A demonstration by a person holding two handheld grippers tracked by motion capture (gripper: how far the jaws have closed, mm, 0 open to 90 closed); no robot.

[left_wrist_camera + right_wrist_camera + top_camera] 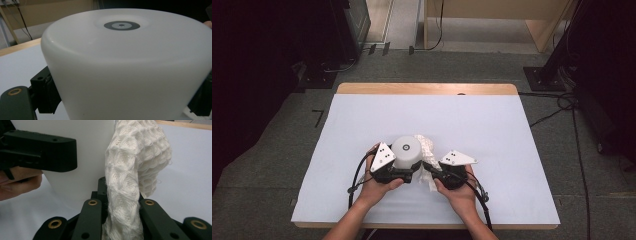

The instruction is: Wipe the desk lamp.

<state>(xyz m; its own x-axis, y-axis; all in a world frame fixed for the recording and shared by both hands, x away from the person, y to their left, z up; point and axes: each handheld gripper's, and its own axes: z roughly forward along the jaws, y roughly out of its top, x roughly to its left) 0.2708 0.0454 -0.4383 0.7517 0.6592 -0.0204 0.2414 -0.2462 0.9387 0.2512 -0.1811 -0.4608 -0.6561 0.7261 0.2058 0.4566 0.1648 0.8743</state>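
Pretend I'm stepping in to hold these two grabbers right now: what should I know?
Left gripper: jaws clamped on the sides of the white upturned cup, which stands on the white table cover.
Right gripper: shut on the white waffle-knit cloth, held up against the cup's side.
Done: both things are gripped.
Left: probably wiping the cup; how much has been wiped I cannot tell.

no text, label, brand or number can be read on anything here.
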